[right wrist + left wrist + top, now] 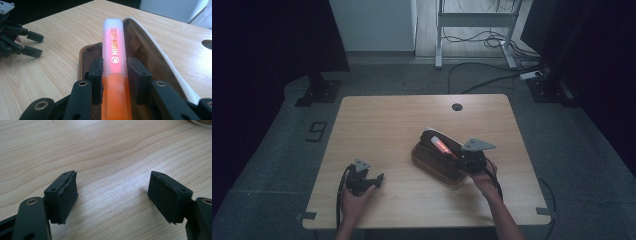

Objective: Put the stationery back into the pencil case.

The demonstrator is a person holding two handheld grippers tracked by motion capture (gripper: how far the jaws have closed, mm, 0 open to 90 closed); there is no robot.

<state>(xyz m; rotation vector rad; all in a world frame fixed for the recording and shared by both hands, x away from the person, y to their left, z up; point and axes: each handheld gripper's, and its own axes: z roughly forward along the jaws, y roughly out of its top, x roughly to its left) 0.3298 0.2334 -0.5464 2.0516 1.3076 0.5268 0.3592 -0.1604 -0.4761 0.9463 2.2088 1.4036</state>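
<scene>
An orange highlighter [443,146] with a frosted cap lies along the opening of a brown pencil case [430,161] right of the table's middle. My right gripper [459,157] comes at it from the near right. In the right gripper view both pads press the highlighter [113,52] just below its cap, so the gripper [114,72] is shut on it, above the case's mesh lining and white-edged flap [160,52]. My left gripper [378,181] rests on the table at the near left, open, with bare wood between its jaws [112,195].
The wooden table [387,125] has a round cable hole [457,106] near its far edge. From the right gripper view the left gripper [30,43] shows far off at the left. Cables and a desk frame [472,30] stand on the floor beyond.
</scene>
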